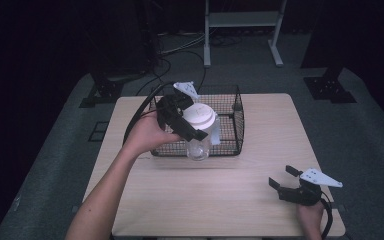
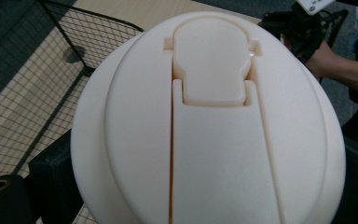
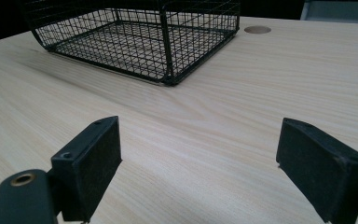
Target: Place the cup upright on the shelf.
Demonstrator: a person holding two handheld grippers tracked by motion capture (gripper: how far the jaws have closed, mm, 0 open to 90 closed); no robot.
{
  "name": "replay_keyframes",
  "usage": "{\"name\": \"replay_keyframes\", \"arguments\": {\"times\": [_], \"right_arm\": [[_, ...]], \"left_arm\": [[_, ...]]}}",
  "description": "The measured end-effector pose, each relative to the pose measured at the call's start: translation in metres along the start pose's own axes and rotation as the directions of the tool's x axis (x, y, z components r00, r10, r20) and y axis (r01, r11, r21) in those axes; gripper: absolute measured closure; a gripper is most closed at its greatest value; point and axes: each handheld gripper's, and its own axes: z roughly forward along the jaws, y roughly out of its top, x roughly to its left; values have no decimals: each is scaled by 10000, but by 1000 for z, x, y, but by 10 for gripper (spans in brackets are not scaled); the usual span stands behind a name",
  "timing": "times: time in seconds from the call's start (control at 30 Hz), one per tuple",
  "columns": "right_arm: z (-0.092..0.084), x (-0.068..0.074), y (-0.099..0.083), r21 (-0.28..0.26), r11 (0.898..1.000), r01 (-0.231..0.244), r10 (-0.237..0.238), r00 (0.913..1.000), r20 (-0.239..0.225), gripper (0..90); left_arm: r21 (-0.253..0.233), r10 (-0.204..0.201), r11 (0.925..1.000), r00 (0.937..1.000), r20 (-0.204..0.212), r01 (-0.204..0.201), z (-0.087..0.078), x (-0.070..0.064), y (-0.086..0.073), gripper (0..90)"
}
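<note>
The left gripper (image 1: 196, 131), just left of centre in the high view, pinches a clear jar (image 1: 198, 147) under its white flip-top lid (image 1: 199, 116); the jar hangs upright, long axis vertical, lid up and base down, at the front rim of the black wire basket (image 1: 230, 145). At lower right, the right gripper (image 1: 281, 177) rests low over the wooden table (image 1: 190, 200), jaws spread wide and holding nothing, pointing up-left toward the basket.

left claw (image 1: 196, 125) raised on an outstretched forearm, jaws clamped; right claw (image 1: 283, 177) low, jaws spread wide.
</note>
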Motion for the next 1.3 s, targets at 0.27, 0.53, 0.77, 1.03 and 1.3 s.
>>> {"name": "replay_keyframes", "arguments": {"times": [0.27,0.53,0.77,1.03,1.3], "right_arm": [[1,0,0,40,10000,29,-29,10000,14,129],[1,0,0,83,10000,22,-22,10000,-2,129],[1,0,0,78,10000,41,-41,10000,-22,129],[1,0,0,82,10000,13,-12,10000,-42,129],[1,0,1,86,10000,22,-22,10000,-64,129]], "left_arm": [[115,-369,9992,9987,-361,373,-10,18,7,53],[185,-759,9968,9934,-858,778,-16,38,17,53],[222,-1111,9931,9858,-1263,1147,-15,54,26,53],[169,-1795,9827,9715,-1551,1843,-1,83,26,53],[407,-2083,9748,9601,-1865,2193,15,99,23,53]]}}
